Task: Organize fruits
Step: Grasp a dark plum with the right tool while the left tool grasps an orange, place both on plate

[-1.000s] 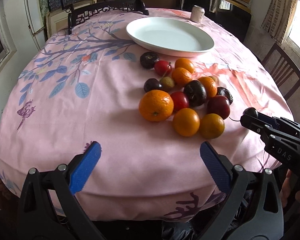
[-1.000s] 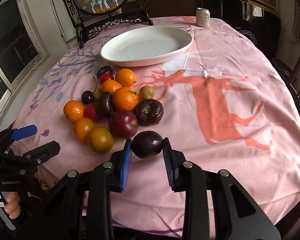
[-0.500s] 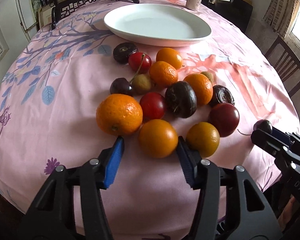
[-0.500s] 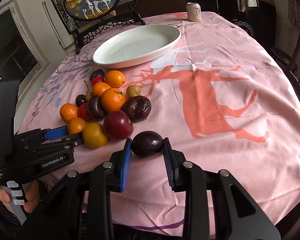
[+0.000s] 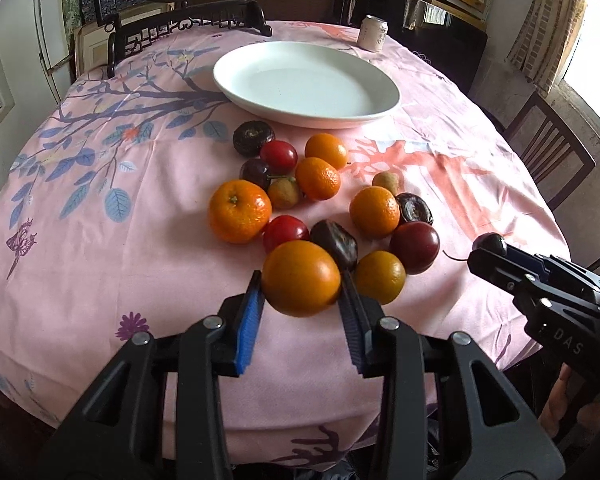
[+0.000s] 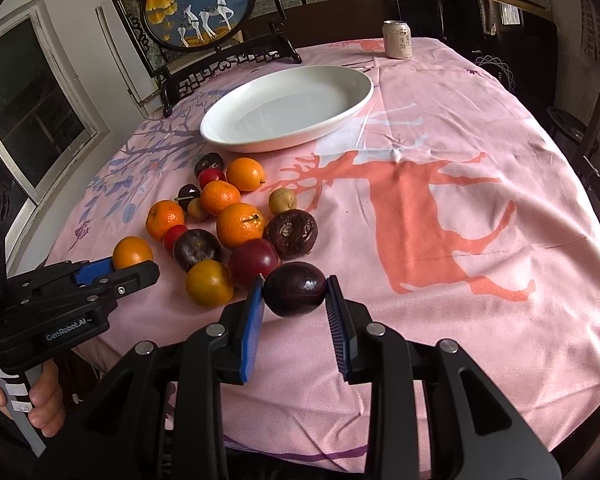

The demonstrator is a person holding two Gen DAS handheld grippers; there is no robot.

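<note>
My left gripper [image 5: 302, 286] has its jaws closing on an orange [image 5: 300, 276] at the near edge of the fruit pile [image 5: 320, 184]; both blue pads touch its sides. In the right wrist view that gripper [image 6: 112, 270] and its orange [image 6: 132, 252] sit at the left. My right gripper [image 6: 295, 294] is shut on a dark purple round fruit [image 6: 295, 289], just in front of the pile and a little above the cloth. The left wrist view shows it [image 5: 490, 248] at the right. Beyond the pile lies an empty white oval plate [image 5: 220, 80].
A pink patterned cloth [image 6: 440, 216] covers the round table. A drink can [image 6: 397, 39] stands at the far edge and a framed deer picture [image 6: 202, 4] on a dark stand sits behind the plate. A wooden chair [image 5: 548, 152] is at the right.
My left gripper came forward from the table's near edge to the pile and its wide jaws narrowed around the front orange. The right gripper kept its hold on the dark fruit.
</note>
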